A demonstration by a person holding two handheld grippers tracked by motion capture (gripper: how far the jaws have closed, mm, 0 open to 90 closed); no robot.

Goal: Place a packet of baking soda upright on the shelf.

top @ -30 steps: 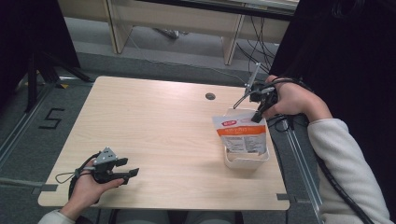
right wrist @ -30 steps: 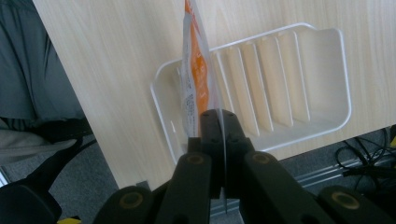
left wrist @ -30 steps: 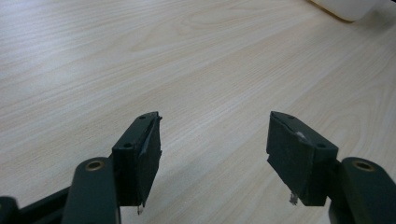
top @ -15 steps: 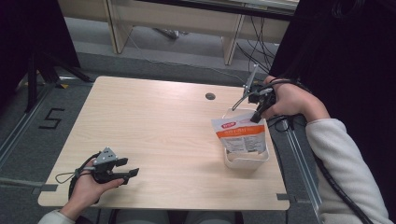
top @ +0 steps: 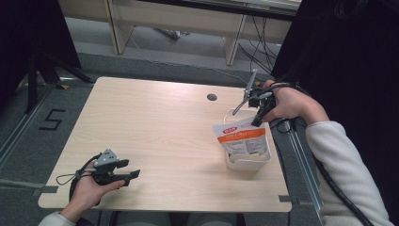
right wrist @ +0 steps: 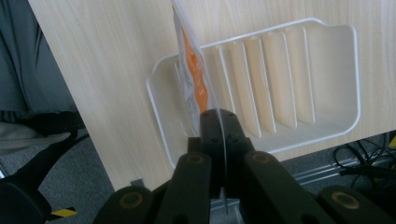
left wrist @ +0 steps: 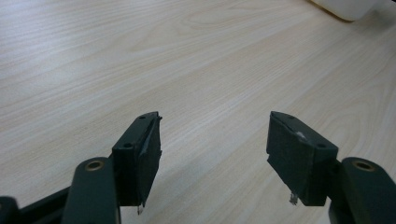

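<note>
Since a second ago you've barely lowered the pouch, its top edge clenched in your right hand-held gripper; below, its limp bottom could snag a rack divider.

A slotted rack sits on the table near its right edge, with a pouch standing in it. The right gripper is at the pouch's top; the left gripper lies well apart, at the front left corner
</note>
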